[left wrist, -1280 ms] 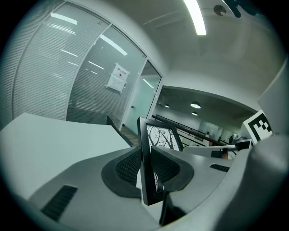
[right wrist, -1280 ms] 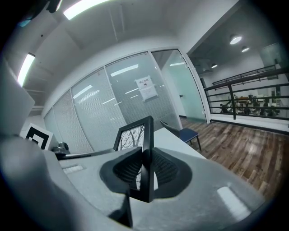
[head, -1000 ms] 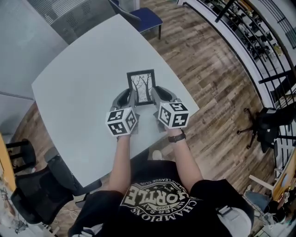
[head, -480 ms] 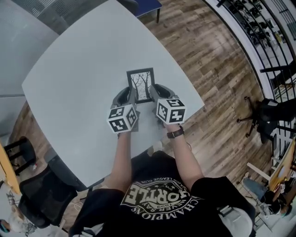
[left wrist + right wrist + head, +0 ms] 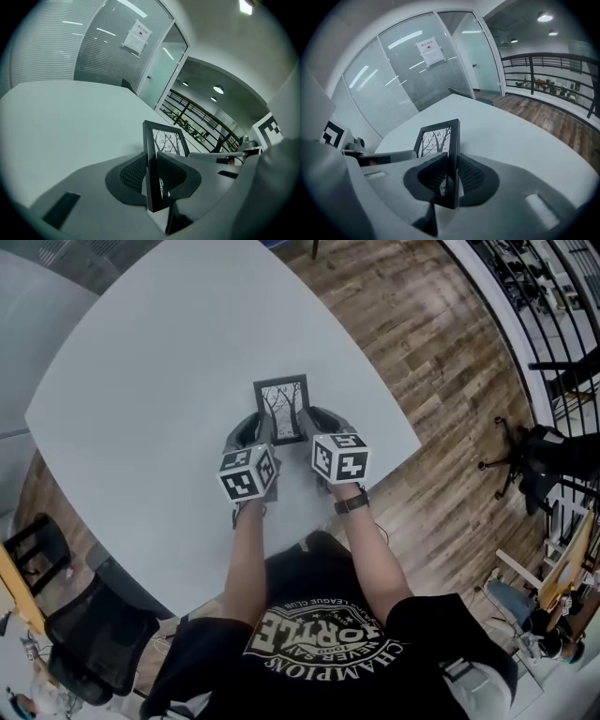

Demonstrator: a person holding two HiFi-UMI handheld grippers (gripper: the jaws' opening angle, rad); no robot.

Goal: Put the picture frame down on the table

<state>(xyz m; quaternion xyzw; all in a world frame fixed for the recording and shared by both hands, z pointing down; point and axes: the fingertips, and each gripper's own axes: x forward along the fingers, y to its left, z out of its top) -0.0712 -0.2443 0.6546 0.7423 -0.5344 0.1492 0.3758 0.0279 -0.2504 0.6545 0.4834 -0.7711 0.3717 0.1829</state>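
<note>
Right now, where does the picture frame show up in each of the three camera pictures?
Head view: picture frame at centre, held between the left gripper and right gripper.
Left gripper view: frame just below centre, its edge clamped in the jaws.
Right gripper view: frame low centre, edge clamped likewise.
Shared landmark: the white table around it.

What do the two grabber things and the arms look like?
Both the left gripper and right gripper are grey, with rounded jaws, dark ribbed pads, and a white cube of black square markers. The black T-shirt has short sleeves, and there is a dark watch on the right wrist.
</note>
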